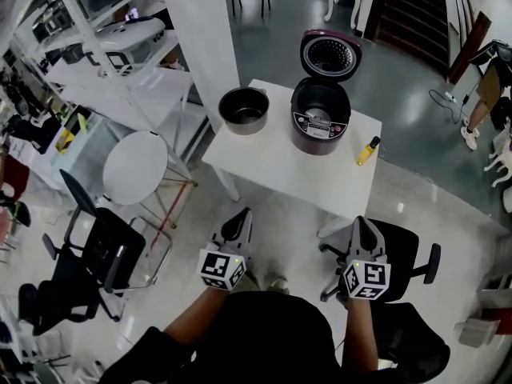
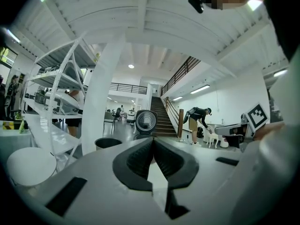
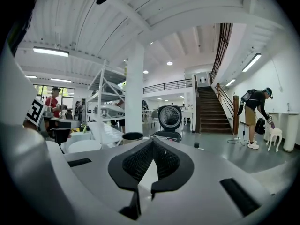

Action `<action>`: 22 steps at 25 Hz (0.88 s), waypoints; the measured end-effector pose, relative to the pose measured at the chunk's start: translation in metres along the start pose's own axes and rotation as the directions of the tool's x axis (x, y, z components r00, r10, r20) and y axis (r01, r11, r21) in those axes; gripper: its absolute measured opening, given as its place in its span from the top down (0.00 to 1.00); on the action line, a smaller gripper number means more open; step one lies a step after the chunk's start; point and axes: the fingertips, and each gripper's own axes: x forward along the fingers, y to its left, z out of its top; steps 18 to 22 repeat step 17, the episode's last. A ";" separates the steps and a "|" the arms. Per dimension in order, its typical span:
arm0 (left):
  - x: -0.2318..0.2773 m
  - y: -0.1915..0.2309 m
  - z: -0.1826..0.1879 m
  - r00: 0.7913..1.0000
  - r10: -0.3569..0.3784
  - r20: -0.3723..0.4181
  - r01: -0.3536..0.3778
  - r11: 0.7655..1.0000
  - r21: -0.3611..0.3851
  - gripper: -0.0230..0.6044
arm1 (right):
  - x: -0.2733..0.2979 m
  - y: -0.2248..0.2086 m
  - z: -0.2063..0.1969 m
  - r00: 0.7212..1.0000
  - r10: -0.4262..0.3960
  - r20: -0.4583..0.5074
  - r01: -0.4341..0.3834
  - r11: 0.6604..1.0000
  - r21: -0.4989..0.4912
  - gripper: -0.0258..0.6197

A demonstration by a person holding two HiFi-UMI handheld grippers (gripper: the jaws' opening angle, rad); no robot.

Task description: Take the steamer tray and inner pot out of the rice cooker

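Note:
An open dark rice cooker (image 1: 320, 114) stands on the white table (image 1: 280, 162) with its lid (image 1: 330, 54) raised. A dark inner pot (image 1: 244, 109) sits on the table to the cooker's left. I cannot make out a steamer tray or what lies in the cooker's cavity. My left gripper (image 1: 238, 226) and right gripper (image 1: 362, 229) hover side by side short of the table's near edge, both shut and empty. The left gripper view has the closed jaws (image 2: 153, 142) aimed between pot (image 2: 108, 143) and lid (image 2: 146, 122). The right gripper (image 3: 152, 143) points at the cooker (image 3: 167, 136), with the pot (image 3: 132, 137) to its left.
A small yellow bottle (image 1: 367, 150) stands on the table right of the cooker. A round white stool (image 1: 134, 166) and a black chair (image 1: 96, 254) are at the left, another black chair (image 1: 408, 254) at my right. A white pillar (image 1: 200, 38) and shelving (image 1: 120, 46) stand behind. A person (image 3: 255, 111) bends near the stairs.

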 end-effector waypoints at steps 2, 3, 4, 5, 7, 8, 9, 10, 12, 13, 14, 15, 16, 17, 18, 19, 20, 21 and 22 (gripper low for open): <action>-0.007 -0.002 -0.003 1.000 0.012 0.002 -0.012 1.000 -0.016 0.96 | -0.005 0.003 -0.001 1.000 0.010 0.004 -0.010 1.000 -0.010 0.96; -0.010 -0.003 -0.005 1.000 0.019 0.005 -0.019 1.000 -0.025 0.96 | -0.008 0.004 -0.001 1.000 0.016 0.005 -0.016 1.000 -0.014 0.96; -0.013 -0.004 -0.006 1.000 0.026 0.006 -0.025 0.999 -0.035 0.96 | -0.011 0.005 -0.001 1.000 0.021 0.005 -0.021 1.000 -0.018 0.96; -0.016 -0.006 -0.008 0.999 0.031 0.007 -0.031 0.999 -0.043 0.96 | -0.013 0.005 -0.002 1.000 0.025 0.005 -0.025 0.999 -0.021 0.96; -0.019 -0.009 -0.012 0.999 0.038 0.005 -0.038 0.997 -0.061 0.96 | -0.018 0.005 -0.003 0.999 0.032 0.005 -0.032 0.999 -0.027 0.96; -0.019 -0.011 -0.013 0.999 0.038 0.003 -0.038 0.997 -0.066 0.96 | -0.021 0.004 -0.003 0.999 0.035 0.005 -0.034 0.999 -0.028 0.96; -0.020 -0.015 -0.014 0.999 0.036 0.002 -0.035 0.997 -0.064 0.96 | -0.023 0.005 -0.003 0.999 0.038 0.005 -0.038 0.999 -0.030 0.96; -0.020 -0.019 -0.014 1.000 0.030 0.001 -0.030 0.998 -0.049 0.96 | -0.025 0.005 -0.003 0.999 0.042 0.005 -0.042 0.999 -0.030 0.96; -0.020 -0.031 -0.011 1.000 0.009 0.000 -0.009 1.000 0.014 0.96 | -0.029 0.007 -0.002 0.999 0.050 0.011 -0.050 0.998 -0.029 0.96; -0.020 -0.039 -0.009 1.000 -0.005 -0.001 0.005 0.999 0.040 0.96 | -0.032 0.008 -0.002 0.998 0.054 0.015 -0.053 0.998 -0.028 0.96; -0.020 -0.045 -0.009 1.000 -0.018 -0.005 0.018 0.998 0.052 0.96 | -0.035 0.010 -0.002 0.998 0.057 0.019 -0.057 0.998 -0.027 0.96; -0.020 -0.050 -0.010 1.000 -0.026 -0.011 0.027 0.998 0.053 0.96 | -0.038 0.012 -0.003 0.998 0.061 0.021 -0.061 0.998 -0.026 0.96; -0.021 -0.053 -0.011 0.999 -0.031 -0.020 0.032 0.998 0.048 0.96 | -0.041 0.014 -0.004 0.998 0.066 0.022 -0.065 0.998 -0.023 0.96; -0.022 -0.057 -0.013 0.999 -0.035 -0.031 0.037 0.998 0.042 0.96 | -0.045 0.017 -0.007 0.997 0.070 0.022 -0.070 0.997 -0.020 0.96; -0.022 -0.057 -0.013 0.999 -0.035 -0.031 0.037 0.998 0.042 0.96 | -0.045 0.017 -0.007 0.997 0.070 0.022 -0.070 0.997 -0.020 0.96; -0.022 -0.057 -0.013 0.999 -0.035 -0.031 0.037 0.998 0.042 0.96 | -0.045 0.017 -0.007 0.997 0.070 0.022 -0.070 0.997 -0.020 0.96; -0.022 -0.057 -0.013 0.999 -0.035 -0.031 0.037 0.998 0.042 0.96 | -0.045 0.017 -0.007 0.997 0.070 0.022 -0.070 0.997 -0.020 0.96; -0.022 -0.057 -0.013 0.999 -0.035 -0.031 0.037 0.998 0.042 0.96 | -0.045 0.017 -0.007 0.997 0.070 0.022 -0.070 0.997 -0.020 0.96; -0.022 -0.057 -0.013 0.999 -0.035 -0.031 0.037 0.998 0.042 0.96 | -0.045 0.017 -0.007 0.997 0.070 0.022 -0.070 0.997 -0.020 0.96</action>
